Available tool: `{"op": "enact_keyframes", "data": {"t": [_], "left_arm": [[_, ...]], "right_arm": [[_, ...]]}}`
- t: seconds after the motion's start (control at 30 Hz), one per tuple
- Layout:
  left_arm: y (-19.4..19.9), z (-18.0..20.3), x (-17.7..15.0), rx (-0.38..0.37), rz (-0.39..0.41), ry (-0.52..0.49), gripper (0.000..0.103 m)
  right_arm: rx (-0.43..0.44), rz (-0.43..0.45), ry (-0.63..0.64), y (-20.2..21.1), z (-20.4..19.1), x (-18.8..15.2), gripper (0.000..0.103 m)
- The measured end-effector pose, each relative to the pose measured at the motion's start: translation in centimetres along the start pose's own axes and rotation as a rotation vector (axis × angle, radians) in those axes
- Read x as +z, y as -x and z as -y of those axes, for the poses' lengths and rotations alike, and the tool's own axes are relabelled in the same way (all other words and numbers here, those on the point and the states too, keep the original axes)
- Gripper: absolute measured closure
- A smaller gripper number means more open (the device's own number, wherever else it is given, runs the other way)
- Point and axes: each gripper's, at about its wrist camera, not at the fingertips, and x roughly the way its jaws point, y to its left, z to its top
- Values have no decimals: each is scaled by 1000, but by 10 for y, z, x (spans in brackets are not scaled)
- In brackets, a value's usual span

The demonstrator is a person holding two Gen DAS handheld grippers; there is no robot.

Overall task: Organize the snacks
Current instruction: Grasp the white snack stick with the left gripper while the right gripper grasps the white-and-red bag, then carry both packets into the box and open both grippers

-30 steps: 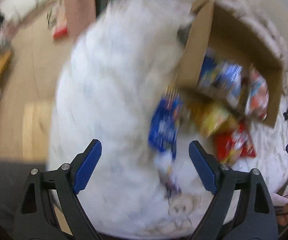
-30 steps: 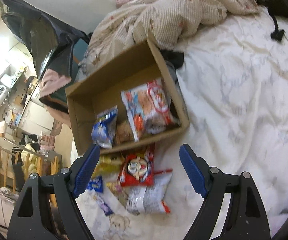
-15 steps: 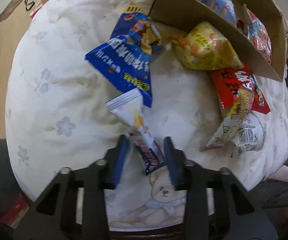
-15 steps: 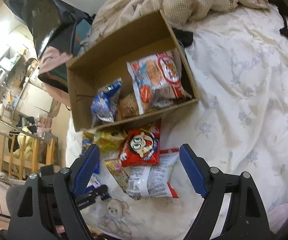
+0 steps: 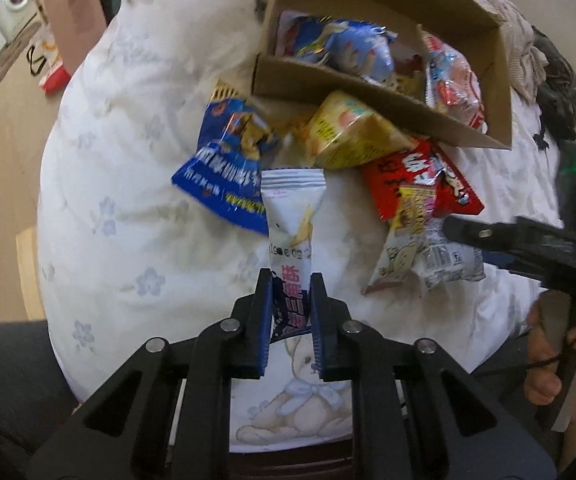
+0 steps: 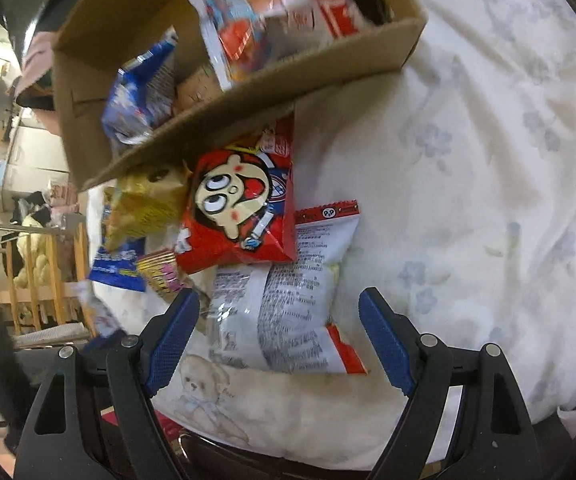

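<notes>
Left gripper (image 5: 290,316) is clenched on the lower end of a white packet (image 5: 293,216), which points toward 12 o'clock above the quilt (image 5: 128,200). Blue bag (image 5: 228,168) lies at 10 o'clock of the packet, yellow bag (image 5: 348,132) at 1 o'clock, against the box (image 5: 368,98). Right gripper (image 6: 278,334) is released, jaws wide, straddling the silver bag (image 6: 284,312); the red bag (image 6: 240,208) overlaps it at 12 o'clock.
</notes>
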Motion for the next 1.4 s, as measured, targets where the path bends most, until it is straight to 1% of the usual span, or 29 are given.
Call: {"op": "enact_keyframes", "data": {"t": [0.07,0.1,0.17,0.23,0.27,0.3,0.4,0.5,0.67,0.77,0.8,0.97,1.07,1.17,1.27,1.4], "left_arm": [[1,-3,-1,-3,3,-2,89],[1,-4,4,-5,3,0,89],[2,-6,0,-9,6,6,89],[-1,-6,0,-12,5,12,89],[0,-8,0,-12,6,16,89],[0,-9,1,-12,7,18,89],[0,-12,1,-13,7,30,89],[1,-15,2,-18,10,39,89],[3,-13,5,-14,21,43,89],[2,-13,5,-6,22,48,89],[1,-13,6,-3,23,49,89],[-3,-12,6,39,37,27,89],[-9,-13,5,56,27,28,89],[-10,-15,4,66,28,34,89],[-2,-14,5,65,60,35,89],[13,-5,11,52,86,1,89]], "right_arm": [[-6,-29,-6,-9,0,1,18],[-9,-40,-9,-13,0,0,18],[-11,-43,-5,-16,0,-1,18],[-11,-40,2,-15,0,-3,20],[-8,-37,6,-14,1,-4,24],[-4,-37,8,-13,1,-5,35],[-9,-41,29,-10,0,-14,51],[1,-41,49,-1,1,-24,56],[34,-46,32,15,11,-45,58],[32,-3,90,36,5,-56,58],[39,29,112,46,2,-59,58],[149,180,132,86,-3,-57,58],[175,234,135,96,-5,-53,58],[201,256,114,101,-4,-48,58],[215,281,89,108,-7,-41,59],[240,316,68,112,-18,-28,59]]}}
